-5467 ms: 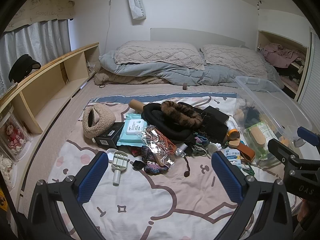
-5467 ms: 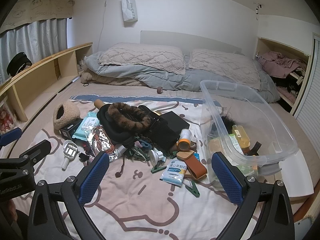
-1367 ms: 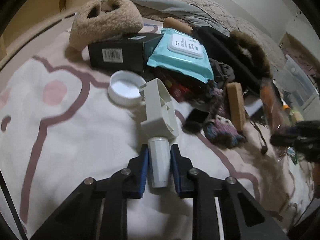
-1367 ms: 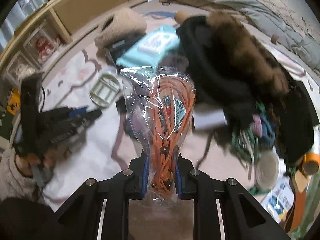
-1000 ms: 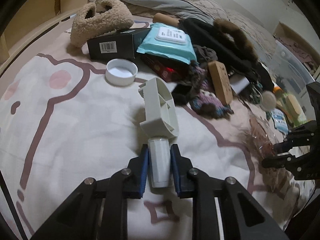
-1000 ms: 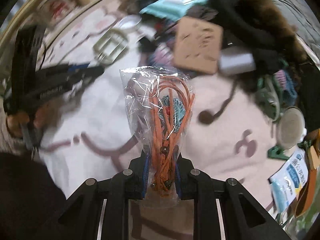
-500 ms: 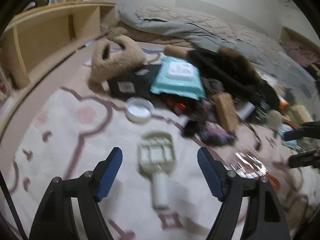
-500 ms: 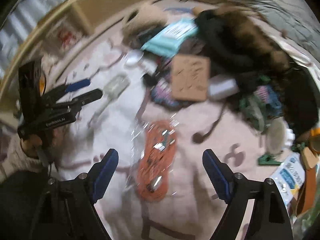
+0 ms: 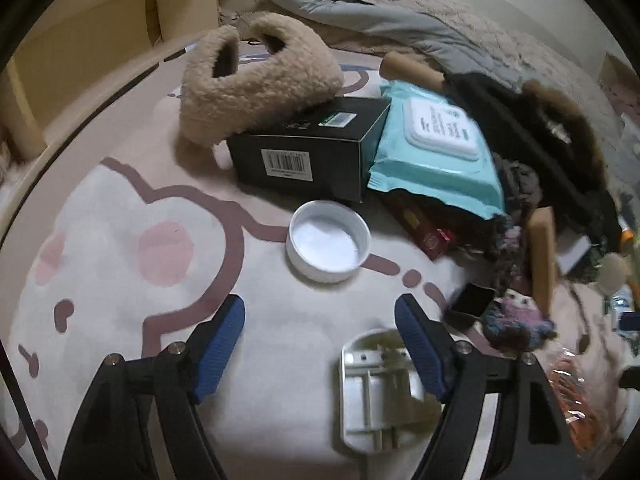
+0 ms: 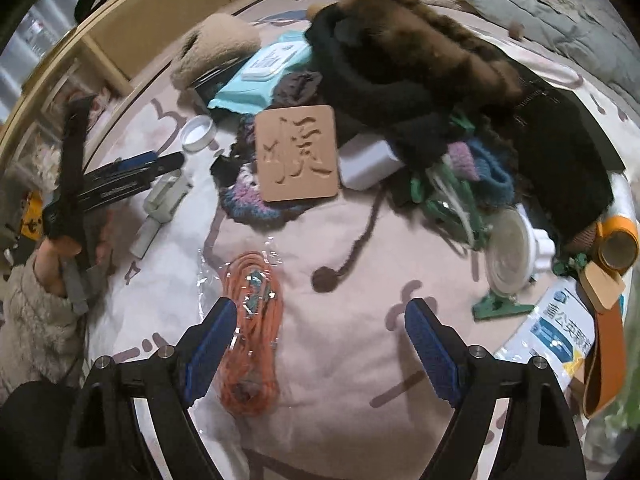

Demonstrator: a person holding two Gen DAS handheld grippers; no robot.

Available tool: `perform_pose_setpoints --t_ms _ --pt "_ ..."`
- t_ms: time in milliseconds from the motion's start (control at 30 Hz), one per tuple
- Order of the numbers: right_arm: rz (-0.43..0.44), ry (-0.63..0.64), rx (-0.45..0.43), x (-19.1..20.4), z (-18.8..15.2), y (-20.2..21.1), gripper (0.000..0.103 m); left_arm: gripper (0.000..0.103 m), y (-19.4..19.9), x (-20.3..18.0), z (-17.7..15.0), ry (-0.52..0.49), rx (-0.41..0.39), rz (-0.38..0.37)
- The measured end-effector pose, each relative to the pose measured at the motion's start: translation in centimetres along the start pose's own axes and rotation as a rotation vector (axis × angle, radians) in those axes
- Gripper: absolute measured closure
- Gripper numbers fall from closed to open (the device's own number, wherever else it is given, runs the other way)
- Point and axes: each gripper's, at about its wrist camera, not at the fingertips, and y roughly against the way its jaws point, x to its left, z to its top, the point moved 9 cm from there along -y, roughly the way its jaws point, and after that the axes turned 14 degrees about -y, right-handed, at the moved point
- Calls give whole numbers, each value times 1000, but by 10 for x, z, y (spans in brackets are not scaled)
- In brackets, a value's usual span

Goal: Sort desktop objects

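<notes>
Pink cartoon-print blanket (image 9: pixel 120 280) is covering the bed, clutter piling toward the upper right. Both grippers are hanging wide open, empty: left gripper (image 9: pixel 320 320) over the grey plastic tool (image 9: pixel 376 396), right gripper (image 10: pixel 316 328) beside the bagged orange cord (image 10: pixel 252 320) at lower left.

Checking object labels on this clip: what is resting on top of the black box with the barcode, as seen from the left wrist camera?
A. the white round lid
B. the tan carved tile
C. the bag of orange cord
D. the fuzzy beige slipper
D: the fuzzy beige slipper leans onto the top of the black box, while the white round lid sits on the blanket in front of it.
</notes>
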Motion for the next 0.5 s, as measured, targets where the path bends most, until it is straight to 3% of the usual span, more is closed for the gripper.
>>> perform_pose_setpoints --t_ms 167,267,500 --pt "6 52 0 16 -1 0 17 25 -6 18 1 51 32 100" --pt "7 69 -5 19 0 2 17 26 -6 25 -7 51 71 97" --pt "4 68 17 18 0 -2 17 26 1 -4 -20 -112 119 -116"
